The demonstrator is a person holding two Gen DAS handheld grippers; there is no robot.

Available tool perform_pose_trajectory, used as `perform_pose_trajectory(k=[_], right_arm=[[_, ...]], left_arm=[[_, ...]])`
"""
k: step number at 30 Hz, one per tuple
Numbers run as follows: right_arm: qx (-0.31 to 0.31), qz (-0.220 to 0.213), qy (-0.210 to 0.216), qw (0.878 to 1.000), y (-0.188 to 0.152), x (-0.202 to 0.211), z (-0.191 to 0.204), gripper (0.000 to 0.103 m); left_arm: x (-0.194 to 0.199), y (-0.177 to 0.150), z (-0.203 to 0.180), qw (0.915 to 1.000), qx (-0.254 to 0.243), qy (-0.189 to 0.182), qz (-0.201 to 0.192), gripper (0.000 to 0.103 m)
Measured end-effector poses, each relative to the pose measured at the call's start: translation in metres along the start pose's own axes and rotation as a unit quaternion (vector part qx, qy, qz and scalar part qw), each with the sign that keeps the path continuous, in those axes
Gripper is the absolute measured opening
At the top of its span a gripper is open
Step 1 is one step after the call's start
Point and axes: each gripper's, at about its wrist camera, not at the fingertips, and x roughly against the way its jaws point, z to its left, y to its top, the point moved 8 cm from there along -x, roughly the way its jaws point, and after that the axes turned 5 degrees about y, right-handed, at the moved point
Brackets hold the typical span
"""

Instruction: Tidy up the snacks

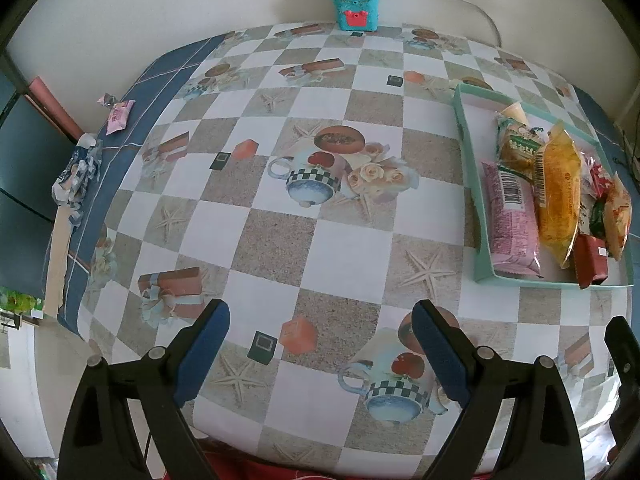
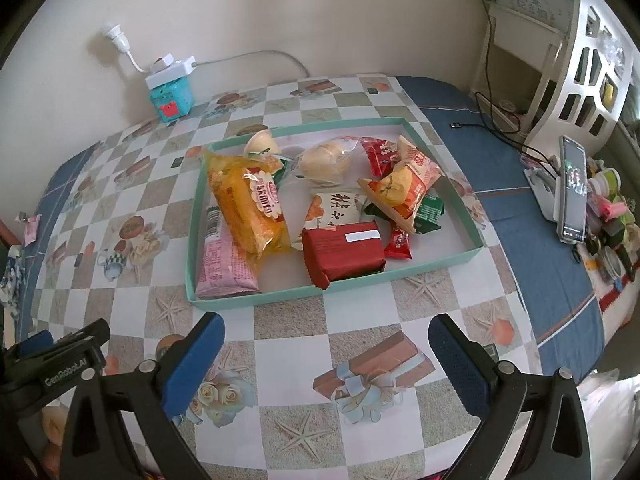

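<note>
A shallow teal tray (image 2: pixel 452 258) on the checked tablecloth holds several snack packs: a pink wafer pack (image 2: pixel 224 264), a yellow cake bag (image 2: pixel 250 204), a red box (image 2: pixel 344 250), an orange-red bag (image 2: pixel 404 184) and a bun (image 2: pixel 326 162). The same tray (image 1: pixel 466 152) lies at the right of the left wrist view. A small pink snack (image 1: pixel 119 117) rests alone at the table's far left edge. My left gripper (image 1: pixel 320 354) stands open over bare cloth. My right gripper (image 2: pixel 326 366) stands open just in front of the tray, nothing between its fingers.
A teal toy box (image 1: pixel 356 10) with a white power strip on top stands at the wall. A crumpled wrapper (image 1: pixel 76 176) lies on the left edge. A phone on a stand (image 2: pixel 572 190), cables and small jars crowd the right side.
</note>
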Motion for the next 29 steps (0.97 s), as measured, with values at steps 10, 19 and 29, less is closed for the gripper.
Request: perform_pose_trajectory(k=[10, 19, 29], right_arm=[[0.000, 0.000, 0.000, 1.000, -0.0001, -0.0003, 0.0005, 0.103], [0.000, 0.000, 0.000, 1.000, -0.0004, -0.0001, 0.0009, 0.103], [0.000, 0.000, 0.000, 1.000, -0.0005, 0.0000, 0.0011, 0.103]], left_arm=[[-0.0025, -0.0014, 0.0026, 1.0000, 0.001, 0.001, 0.004, 0.093], [-0.0033, -0.0018, 0.0050, 1.0000, 0.003, 0.001, 0.005, 0.093], [0.0026, 0.0026, 0.0066, 0.9999, 0.012, -0.002, -0.011, 0.093]])
